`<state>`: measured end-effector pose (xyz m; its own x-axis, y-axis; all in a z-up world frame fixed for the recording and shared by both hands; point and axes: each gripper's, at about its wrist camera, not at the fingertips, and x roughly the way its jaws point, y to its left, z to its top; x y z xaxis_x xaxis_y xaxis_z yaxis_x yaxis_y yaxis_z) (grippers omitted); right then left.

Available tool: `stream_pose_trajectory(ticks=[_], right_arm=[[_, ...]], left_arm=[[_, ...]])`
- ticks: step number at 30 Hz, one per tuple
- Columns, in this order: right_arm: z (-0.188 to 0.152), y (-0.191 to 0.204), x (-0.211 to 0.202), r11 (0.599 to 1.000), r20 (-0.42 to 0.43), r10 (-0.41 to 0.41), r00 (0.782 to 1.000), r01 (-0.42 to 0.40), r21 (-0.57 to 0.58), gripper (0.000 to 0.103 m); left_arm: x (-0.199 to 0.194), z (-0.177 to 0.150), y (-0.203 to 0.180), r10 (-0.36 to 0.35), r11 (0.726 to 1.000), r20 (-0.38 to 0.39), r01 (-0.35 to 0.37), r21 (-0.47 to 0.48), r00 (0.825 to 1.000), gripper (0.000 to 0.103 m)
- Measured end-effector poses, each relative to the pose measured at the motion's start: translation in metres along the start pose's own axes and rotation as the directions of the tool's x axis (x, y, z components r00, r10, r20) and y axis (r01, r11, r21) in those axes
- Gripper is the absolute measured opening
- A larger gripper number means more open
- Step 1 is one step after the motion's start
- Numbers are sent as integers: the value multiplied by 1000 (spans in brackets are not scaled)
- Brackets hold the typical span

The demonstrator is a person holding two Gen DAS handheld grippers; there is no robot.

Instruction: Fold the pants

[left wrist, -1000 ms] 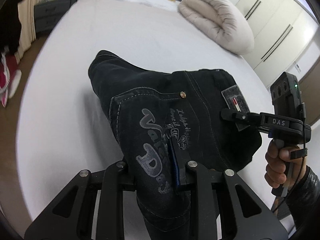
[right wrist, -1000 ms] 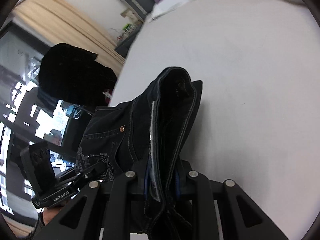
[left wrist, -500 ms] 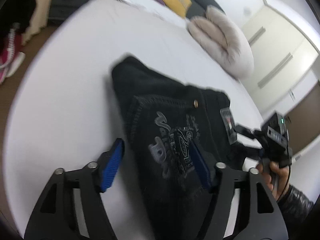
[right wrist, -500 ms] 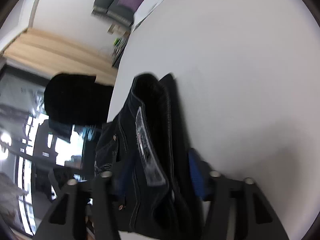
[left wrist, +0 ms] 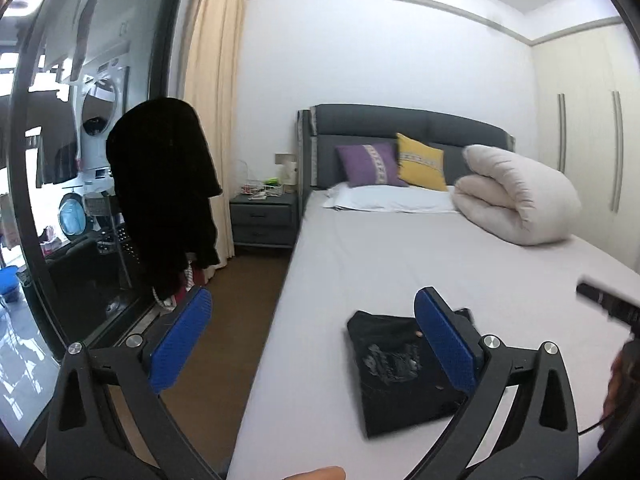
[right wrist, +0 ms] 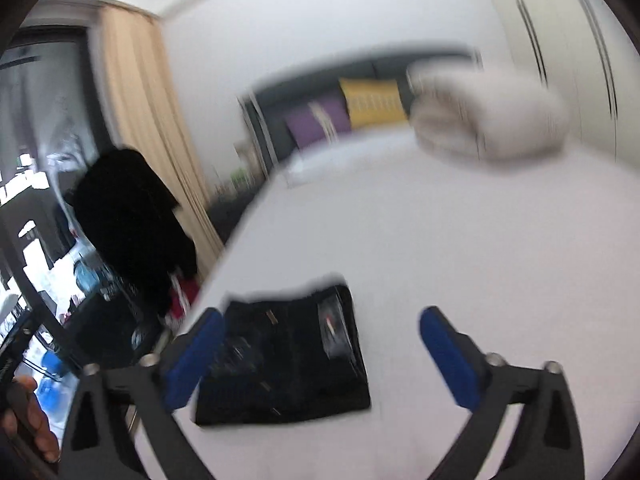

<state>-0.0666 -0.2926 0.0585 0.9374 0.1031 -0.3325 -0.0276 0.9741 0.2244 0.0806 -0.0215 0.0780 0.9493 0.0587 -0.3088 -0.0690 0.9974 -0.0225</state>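
Note:
The black pants point(left wrist: 396, 372) lie folded into a compact rectangle on the white bed point(left wrist: 400, 256), near its left edge; in the right wrist view the same pants point(right wrist: 288, 360) show blurred. My left gripper point(left wrist: 316, 340) hovers above and behind them, jaws opening wide, nothing between the blue pads point(left wrist: 182, 334). My right gripper point(right wrist: 320, 352) is likewise lifted off, jaws opening, empty. Its left fingertip overlaps the pants only in the picture. The tip of the other gripper point(left wrist: 604, 302) and a hand point(left wrist: 620, 380) show at the right edge.
A rolled white duvet point(left wrist: 516, 196) lies at the bed's far right, with purple and yellow cushions point(left wrist: 370, 164) and a pillow by the headboard. A dark garment point(left wrist: 164, 200) hangs by the glass door at left. A nightstand point(left wrist: 264, 216) and brown floor point(left wrist: 240, 300) lie left of the bed.
Both grippers let go of the folded pants and opened wide. Both rose, pulled back and tilted up, so the whole room now shows and the pants lie flat on the bed.

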Motion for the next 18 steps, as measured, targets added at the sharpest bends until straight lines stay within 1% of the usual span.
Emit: stream_pose_trajectory(ticks=[1, 3, 4, 6, 7, 9, 10, 11, 13, 14, 15, 18], right_arm=[[9, 10, -15, 1000, 39, -6, 999, 7, -25, 103], [24, 29, -47, 996, 102, -43, 994, 50, -71, 103], [32, 37, -52, 995, 129, -54, 990, 64, -81, 103], [38, 49, -72, 994, 160, -29, 987, 46, -103, 103], [39, 54, -77, 993, 156, -15, 988, 33, -110, 103], [33, 61, -86, 991, 120, -26, 993, 41, -127, 103], [24, 66, -90, 988, 89, -48, 995, 60, -139, 103], [14, 69, -89, 986, 44, -77, 996, 83, -143, 103], [-7, 70, -86, 988, -38, -98, 994, 93, -120, 103], [-15, 70, -83, 989, -66, -104, 992, 97, -108, 103], [-26, 70, -81, 987, -93, -137, 986, 127, -102, 103], [-40, 74, -80, 975, -118, -205, 972, 192, -110, 103]], left_arm=[[-10, 2, -2, -16, 1000, -20, 16, 6, 1000, 103], [-25, 1, -3, -10, 1000, -35, 10, 5, 999, 103], [-31, -2, -3, -8, 1000, -67, 8, -1, 998, 103], [-36, -9, -3, 0, 1000, -138, -3, -21, 990, 103], [-37, -16, -3, 6, 1000, -173, -12, -28, 985, 103], [-42, -28, -4, 18, 999, -209, -23, -24, 978, 103], [-44, -36, -8, 23, 1000, -242, -26, -11, 970, 103], [-46, -43, -10, 20, 1000, -266, -23, -6, 964, 103], [-47, -57, -15, 5, 1000, -306, -8, -9, 952, 103], [-47, -64, -18, -2, 1000, -316, -2, -13, 949, 103], [-46, -69, -20, -9, 1000, -327, 4, -15, 945, 103], [-37, -85, -27, -20, 1000, -371, 17, -10, 928, 103]])
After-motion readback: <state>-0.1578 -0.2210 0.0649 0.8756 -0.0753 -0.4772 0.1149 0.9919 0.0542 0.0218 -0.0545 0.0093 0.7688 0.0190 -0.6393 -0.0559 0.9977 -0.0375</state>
